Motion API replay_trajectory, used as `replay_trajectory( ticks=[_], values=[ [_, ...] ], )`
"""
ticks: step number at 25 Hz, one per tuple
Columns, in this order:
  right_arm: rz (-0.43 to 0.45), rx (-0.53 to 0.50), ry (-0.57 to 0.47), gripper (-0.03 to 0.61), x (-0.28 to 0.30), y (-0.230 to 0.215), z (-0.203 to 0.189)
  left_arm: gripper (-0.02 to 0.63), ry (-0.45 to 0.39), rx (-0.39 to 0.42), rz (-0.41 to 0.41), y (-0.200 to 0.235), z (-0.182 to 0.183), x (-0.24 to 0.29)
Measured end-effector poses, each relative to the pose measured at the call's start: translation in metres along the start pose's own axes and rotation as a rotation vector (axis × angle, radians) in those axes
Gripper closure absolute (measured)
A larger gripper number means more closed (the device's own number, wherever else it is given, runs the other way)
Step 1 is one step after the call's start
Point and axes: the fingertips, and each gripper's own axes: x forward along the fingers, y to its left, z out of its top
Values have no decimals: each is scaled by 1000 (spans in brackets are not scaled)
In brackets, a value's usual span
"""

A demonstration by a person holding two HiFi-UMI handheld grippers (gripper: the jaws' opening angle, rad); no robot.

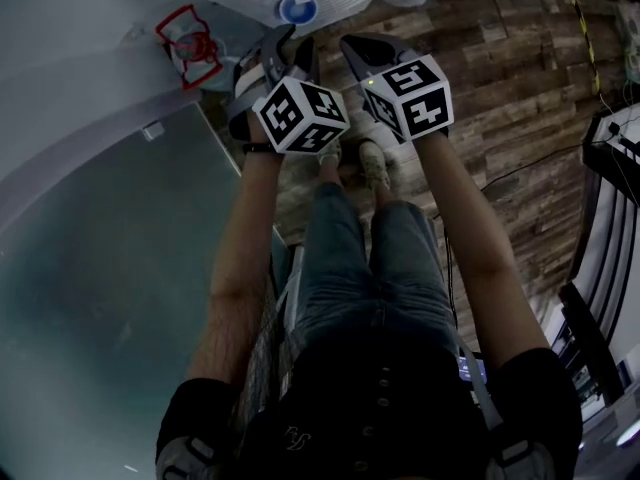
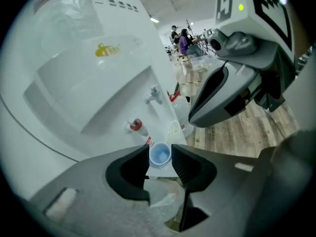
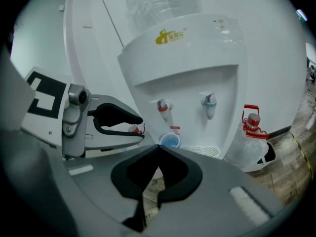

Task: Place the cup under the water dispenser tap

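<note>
Plastic, white and glossy, makes up the rounded front of the water dispenser (image 3: 197, 53), with a recessed bay holding two short taps: a red one (image 3: 163, 107) on the left and a blue one (image 3: 209, 102) on the right. The cup (image 3: 170, 141), small and round with a pale wall and a blue inside, stands upright in that bay on the slotted white drip tray (image 3: 200, 150), directly below the red tap and free of both tools. The left gripper (image 2: 160, 159) hangs near the dispenser with its black, curved jaws spread; the cup shows through the gap, far beyond the tips. The right gripper (image 3: 159, 147) is beside it, its dark jaws pressed together at the tips with nothing between them. A clear bottle (image 3: 249, 142) with a red cap and handle sits just right of the dispenser on the brown wood-plank floor (image 1: 520, 88).
</note>
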Motion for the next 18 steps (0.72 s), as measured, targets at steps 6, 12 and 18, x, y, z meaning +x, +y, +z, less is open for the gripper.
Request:
replay_trajectory(
  ticks=[6, 12, 18],
  values=[
    [18, -28, -26, 578, -39, 24, 15, 471, -70, -168, 2, 3, 26, -46],
    [50, -43, -78, 578, -76, 51, 27, 526, -150, -364, 28, 3, 45, -95],
    [102, -60, -113, 578, -115, 86, 36, 583, -167, -511, 53, -3, 39, -145]
  ],
)
